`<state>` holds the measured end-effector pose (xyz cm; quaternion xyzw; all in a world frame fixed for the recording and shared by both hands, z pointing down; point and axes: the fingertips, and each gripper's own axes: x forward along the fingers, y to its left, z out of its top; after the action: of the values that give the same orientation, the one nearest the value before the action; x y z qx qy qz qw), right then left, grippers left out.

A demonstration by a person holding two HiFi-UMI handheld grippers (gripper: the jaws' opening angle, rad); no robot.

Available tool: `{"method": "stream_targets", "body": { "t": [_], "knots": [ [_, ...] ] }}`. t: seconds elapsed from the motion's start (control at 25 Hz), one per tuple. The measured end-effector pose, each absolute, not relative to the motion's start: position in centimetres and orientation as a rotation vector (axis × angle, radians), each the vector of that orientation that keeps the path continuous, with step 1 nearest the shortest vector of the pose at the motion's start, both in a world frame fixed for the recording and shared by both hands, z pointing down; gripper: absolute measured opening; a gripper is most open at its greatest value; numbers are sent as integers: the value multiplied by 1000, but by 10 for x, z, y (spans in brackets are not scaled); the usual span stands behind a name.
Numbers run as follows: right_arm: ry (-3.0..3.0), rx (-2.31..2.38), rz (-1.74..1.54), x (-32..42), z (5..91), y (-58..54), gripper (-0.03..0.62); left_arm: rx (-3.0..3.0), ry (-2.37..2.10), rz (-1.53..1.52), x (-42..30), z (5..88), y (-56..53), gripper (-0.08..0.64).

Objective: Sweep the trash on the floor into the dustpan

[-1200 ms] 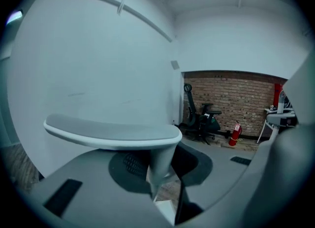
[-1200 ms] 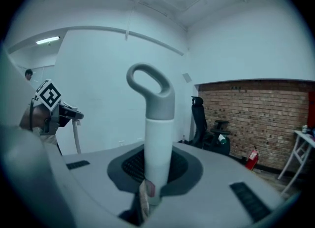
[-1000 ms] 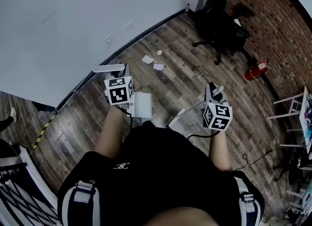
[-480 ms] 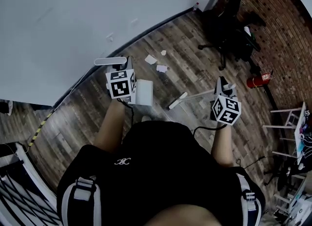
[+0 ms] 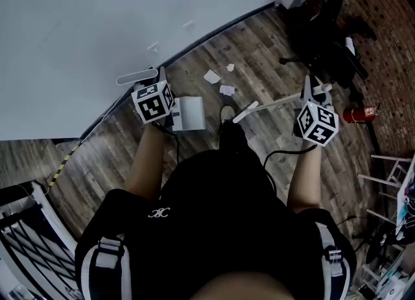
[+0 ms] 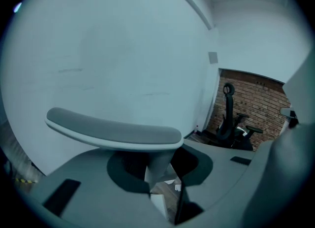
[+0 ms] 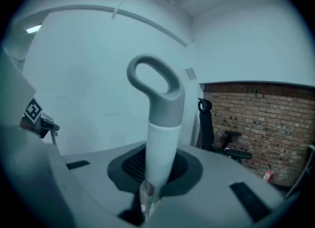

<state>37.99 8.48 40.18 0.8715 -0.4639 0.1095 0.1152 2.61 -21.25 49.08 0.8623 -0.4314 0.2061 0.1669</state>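
Three white paper scraps [image 5: 212, 76] lie on the wood floor near the wall. My left gripper [image 5: 155, 96] is shut on the stem of the dustpan's grey T-handle [image 6: 115, 133], and the white dustpan [image 5: 189, 113] hangs just right of it, short of the scraps. My right gripper [image 5: 316, 107] is shut on the broom handle [image 7: 158, 138], whose grey loop end stands up between the jaws. The white broom shaft [image 5: 272, 104] slants left toward a dark shoe [image 5: 227, 115]. The broom's head is hidden behind my body.
A white wall [image 5: 97, 20] with a dark baseboard runs along the left. A black office chair [image 5: 324, 39] and a red fire extinguisher [image 5: 356, 114] stand by the brick wall at the right. A black railing [image 5: 19, 227] is at the lower left, a white rack [image 5: 395, 169] at the right edge.
I have stepped toward the scraps, a shoe now showing ahead. Both grippers moved forward; the right one lifted, bringing the broom shaft up and across toward the dustpan.
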Motion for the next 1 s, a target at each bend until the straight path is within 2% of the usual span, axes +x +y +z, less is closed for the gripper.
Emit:
{"method": "stream_targets", "body": {
  "t": [0.32, 0.56, 0.88, 1.0],
  "knots": [
    [-1554, 2384, 435, 454, 454, -4, 44, 2337, -1391, 623, 62, 519, -274, 100],
    [-1683, 2167, 375, 496, 476, -80, 44, 2082, -1641, 540, 51, 556, -320, 100],
    [-1836, 1766, 338, 488, 529, -214, 44, 1928, -1670, 616, 65, 646, -333, 106],
    [-1903, 1624, 326, 466, 553, -258, 44, 1940, -1743, 620, 69, 651, -329, 100]
  ]
}}
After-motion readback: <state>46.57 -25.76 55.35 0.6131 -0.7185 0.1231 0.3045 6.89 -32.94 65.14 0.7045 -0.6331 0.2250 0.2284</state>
